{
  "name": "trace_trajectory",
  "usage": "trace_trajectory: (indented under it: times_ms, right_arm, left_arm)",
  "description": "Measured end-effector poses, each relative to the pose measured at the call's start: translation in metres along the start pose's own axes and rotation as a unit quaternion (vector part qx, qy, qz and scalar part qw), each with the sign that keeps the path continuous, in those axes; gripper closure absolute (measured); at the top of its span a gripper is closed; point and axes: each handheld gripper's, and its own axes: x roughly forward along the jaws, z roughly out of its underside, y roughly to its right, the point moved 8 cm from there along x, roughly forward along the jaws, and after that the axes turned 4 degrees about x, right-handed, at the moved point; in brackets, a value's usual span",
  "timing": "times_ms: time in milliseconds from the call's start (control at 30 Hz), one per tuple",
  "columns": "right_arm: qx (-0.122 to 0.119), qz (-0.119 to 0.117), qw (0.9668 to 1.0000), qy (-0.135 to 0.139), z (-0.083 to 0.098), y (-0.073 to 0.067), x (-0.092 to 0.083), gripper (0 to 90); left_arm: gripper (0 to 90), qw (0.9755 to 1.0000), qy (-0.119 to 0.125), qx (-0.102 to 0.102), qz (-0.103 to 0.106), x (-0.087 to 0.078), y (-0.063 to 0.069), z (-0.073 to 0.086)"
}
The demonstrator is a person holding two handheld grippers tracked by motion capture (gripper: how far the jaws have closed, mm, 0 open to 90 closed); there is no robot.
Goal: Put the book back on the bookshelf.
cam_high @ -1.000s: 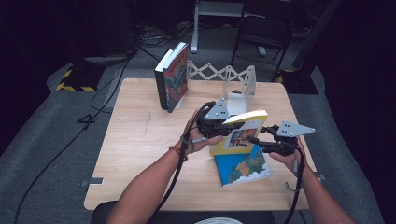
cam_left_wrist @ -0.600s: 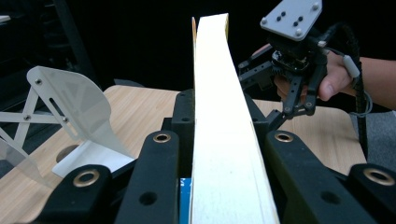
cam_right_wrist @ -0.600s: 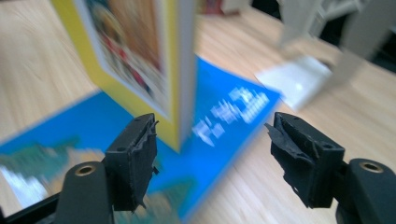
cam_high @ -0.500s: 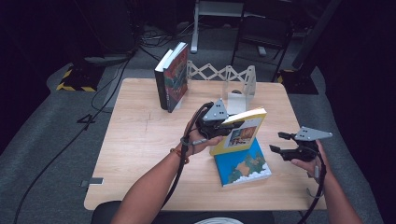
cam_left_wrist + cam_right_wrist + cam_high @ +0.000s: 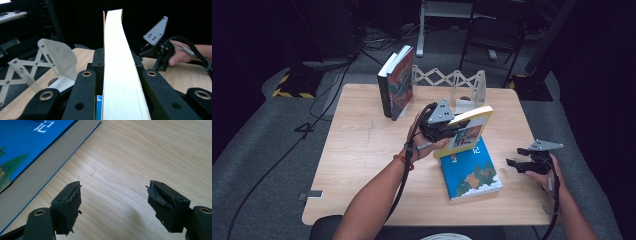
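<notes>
The right gripper [image 5: 518, 157] is now seen drawn off to the table's right edge, away from the yellow book [image 5: 468, 131] beside which it was held a second ago; its jaws have just been opening and stand apart with nothing between them, bare wood beneath; the blue book [image 5: 470, 172] lies flat just to its left. The hand-over is judged complete; the yellow book is carried by the left gripper [image 5: 447, 131] alone, jaws clamped on it, raised and tilted above the blue book. Farther back, the folding rack [image 5: 451, 82] and two upright books [image 5: 396, 82] stand; the rack's slots are partly hidden by the lifted book; its base is hard to make out.
</notes>
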Motion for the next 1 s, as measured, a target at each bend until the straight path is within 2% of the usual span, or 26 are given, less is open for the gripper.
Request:
trace_trajectory:
  times_ms: [200, 367, 567, 733, 1000]
  right_arm:
    - [0.004, -0.004, 1.0000, -0.005, 0.002, -0.001, 0.005, 27.1]
    - [0.007, -0.005, 1.0000, -0.001, 0.002, 0.001, 0.006, 26.4]
    - [0.010, -0.005, 0.9999, -0.005, 0.005, 0.004, 0.010, 25.4]
    - [0.004, -0.001, 0.9998, -0.018, 0.008, 0.003, 0.014, 25.4]
    - [0.008, -0.003, 0.9998, -0.017, 0.008, 0.003, 0.014, 25.4]
  left_arm:
    - [74.3, 0.9998, -0.003, -0.008, -0.017, -0.001, -0.013, 0.001]
    - [74.3, 0.9989, -0.004, -0.018, -0.043, -0.007, -0.033, 0.003]
    - [74.3, 0.9962, -0.005, -0.026, -0.083, -0.015, -0.060, 0.005]
    - [74.3, 0.9945, -0.008, -0.029, -0.101, -0.025, -0.078, 0.005]
    - [74.3, 0.9899, -0.012, -0.035, -0.137, -0.041, -0.107, 0.000]
